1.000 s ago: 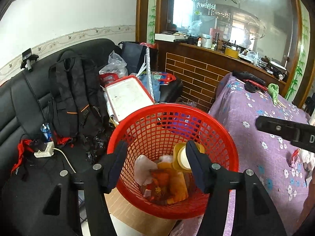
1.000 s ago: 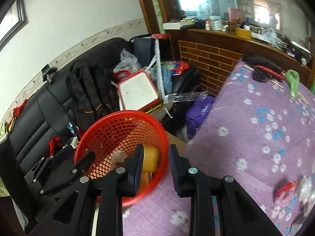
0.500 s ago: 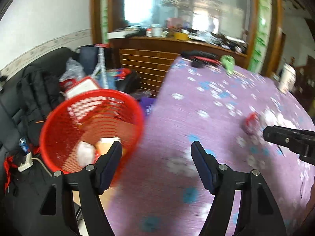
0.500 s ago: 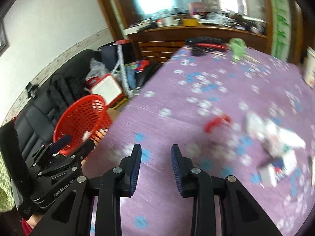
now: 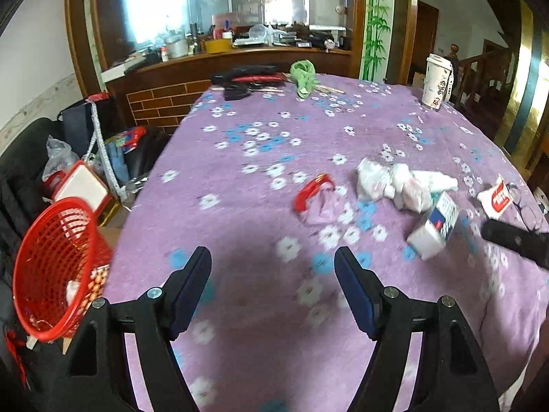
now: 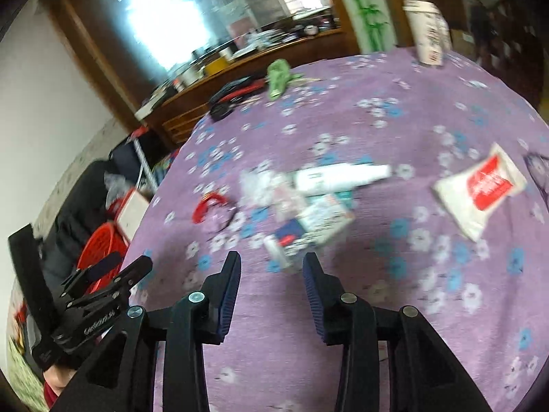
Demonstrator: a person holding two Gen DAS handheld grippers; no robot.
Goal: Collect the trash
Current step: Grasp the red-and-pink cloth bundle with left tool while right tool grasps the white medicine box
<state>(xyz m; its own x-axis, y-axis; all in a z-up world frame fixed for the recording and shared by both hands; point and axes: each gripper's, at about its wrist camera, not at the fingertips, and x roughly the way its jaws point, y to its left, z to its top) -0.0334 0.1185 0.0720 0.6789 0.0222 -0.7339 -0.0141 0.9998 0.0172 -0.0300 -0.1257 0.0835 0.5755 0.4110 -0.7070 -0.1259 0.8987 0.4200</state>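
Observation:
My left gripper [image 5: 272, 254] hovers over the purple flowered tablecloth [image 5: 240, 178], jaws opening, nothing between them. The red mesh basket [image 5: 51, 267] with trash inside stands off the table's left edge. Ahead to the right lie a red-and-pink wrapper [image 5: 315, 199], crumpled white bags [image 5: 394, 182], a small white-and-blue carton [image 5: 435, 226] and a white packet with a red label [image 5: 497, 199]. My right gripper [image 6: 272, 255] is also opening and empty, with the carton [image 6: 308, 230] just beyond its tips. The white packet [image 6: 480, 189] lies further right, the basket [image 6: 99, 250] far left.
A tall paper cup [image 5: 437, 82], a green cloth [image 5: 303, 75] and black-and-red items [image 5: 247, 79] sit at the table's far edge. A black sofa piled with bags [image 5: 68, 158] is behind the basket. A wooden counter [image 5: 223, 58] runs along the back.
Both grippers swung right, from over the red basket to above the table. The yellow piece seen at the right fingers is gone from them. Both pairs of jaws stand wider.

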